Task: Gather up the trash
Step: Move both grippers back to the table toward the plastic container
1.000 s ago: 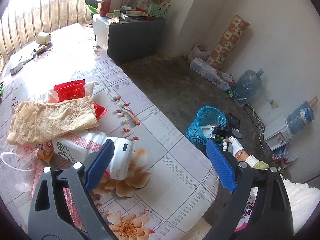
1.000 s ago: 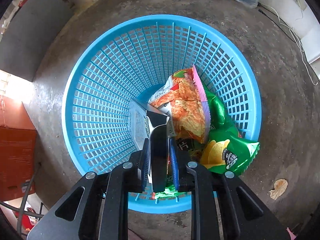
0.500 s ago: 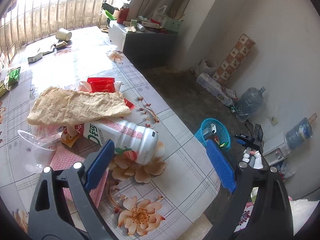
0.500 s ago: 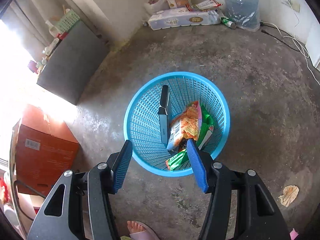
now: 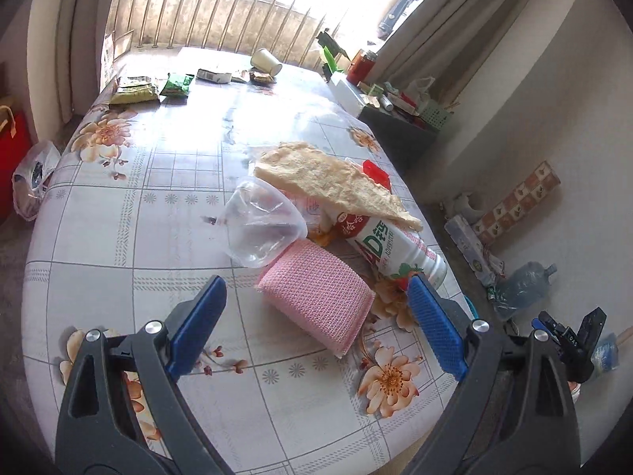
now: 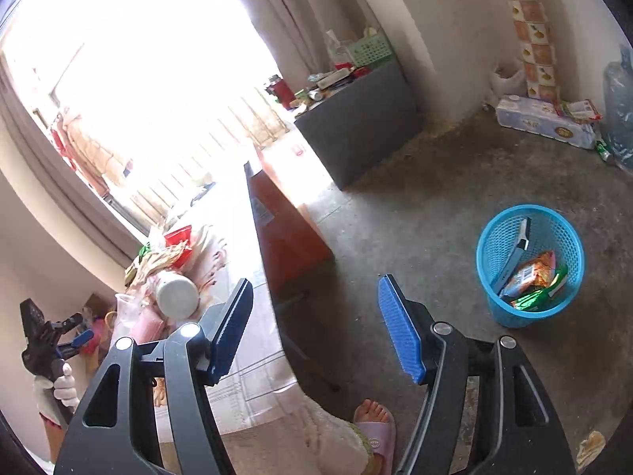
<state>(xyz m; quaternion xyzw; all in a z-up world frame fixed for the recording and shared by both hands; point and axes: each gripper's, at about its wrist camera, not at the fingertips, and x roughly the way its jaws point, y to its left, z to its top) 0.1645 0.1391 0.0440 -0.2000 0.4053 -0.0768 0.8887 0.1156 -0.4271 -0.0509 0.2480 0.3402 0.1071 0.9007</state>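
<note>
Both pairs of blue-padded fingers hold nothing. On the left gripper (image 5: 316, 324) they stand wide, framing a pink knitted cloth pad (image 5: 316, 301) on the table (image 5: 118, 237); the right gripper (image 6: 312, 328) has its jaws opening, with only bare floor and the table's edge between them.

As a judgement, one drop-off looks finished and the next pickup is being lined up. The blue mesh basket (image 6: 490, 273) stands on the concrete floor well apart from the table, already holding crinkled snack wrappers (image 6: 532, 277) and a flat dark carton-like piece, though its exact nature is hard to tell at that size.

The remaining trash sits in a heap near the table's right edge: a white plastic bottle (image 5: 391, 245) lying on its side, smooth, rounded and printed in red; a crumpled clear plastic cup (image 5: 261, 229), thin and likely to buckle under a pinch; a stiff, rough brown paper sheet (image 5: 336, 186) draped over the bottle; and a red wrapper (image 5: 376, 172) peeking out behind it. More packets (image 5: 152, 89) and a paper cup (image 5: 266, 60) lie at the far end by the window.

The next move probably calls for choosing one piece from the heap and closing across its narrow side; the bottle would want a grip square across its body, since its slick curve could roll away.
</note>
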